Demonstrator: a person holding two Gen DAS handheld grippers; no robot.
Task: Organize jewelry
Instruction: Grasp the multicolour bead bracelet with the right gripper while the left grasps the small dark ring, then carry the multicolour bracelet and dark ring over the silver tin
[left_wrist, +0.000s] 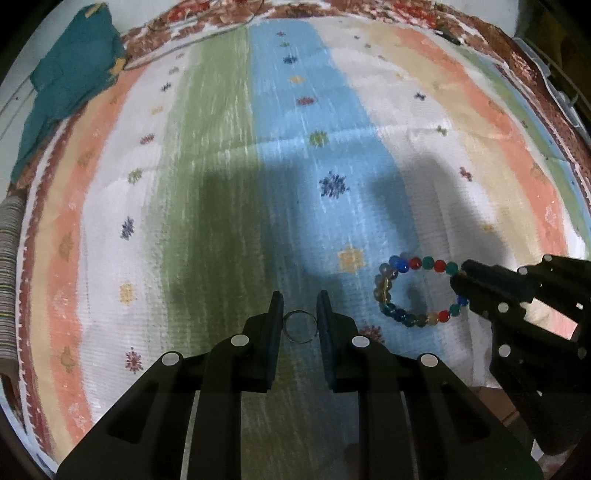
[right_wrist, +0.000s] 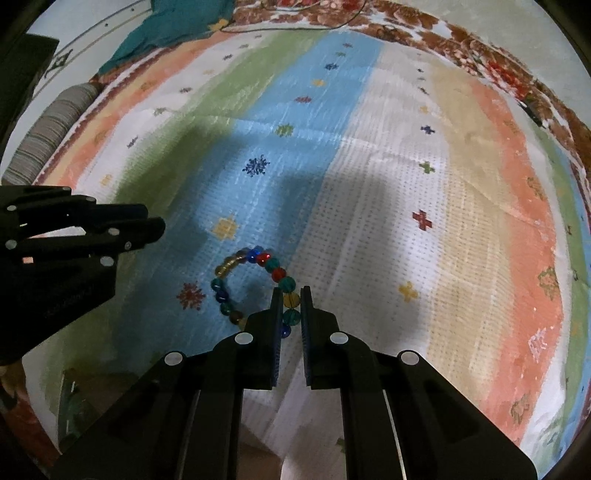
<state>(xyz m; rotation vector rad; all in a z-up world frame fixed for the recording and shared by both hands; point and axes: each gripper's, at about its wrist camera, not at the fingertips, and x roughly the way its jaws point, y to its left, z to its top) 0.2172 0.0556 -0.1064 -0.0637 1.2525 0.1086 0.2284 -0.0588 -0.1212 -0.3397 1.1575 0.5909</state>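
Note:
A thin metal ring (left_wrist: 300, 327) sits between the fingers of my left gripper (left_wrist: 300, 303), just above the striped cloth (left_wrist: 221, 147); the jaws touch its two sides. A bracelet of coloured glass beads (left_wrist: 402, 264) lies on the blue stripe to the right. My right gripper (right_wrist: 291, 295) is closed on the bracelet's (right_wrist: 255, 256) near side, beads pinched between its fingers. The right gripper (left_wrist: 465, 284) shows in the left wrist view at the bracelet's right edge. The left gripper (right_wrist: 147, 221) shows at the left of the right wrist view.
A teal folded cloth (left_wrist: 70, 81) lies at the far left corner. A grey striped cushion (right_wrist: 55, 122) sits at the left edge. The cloth has a brown floral border (right_wrist: 461, 48) at the far side.

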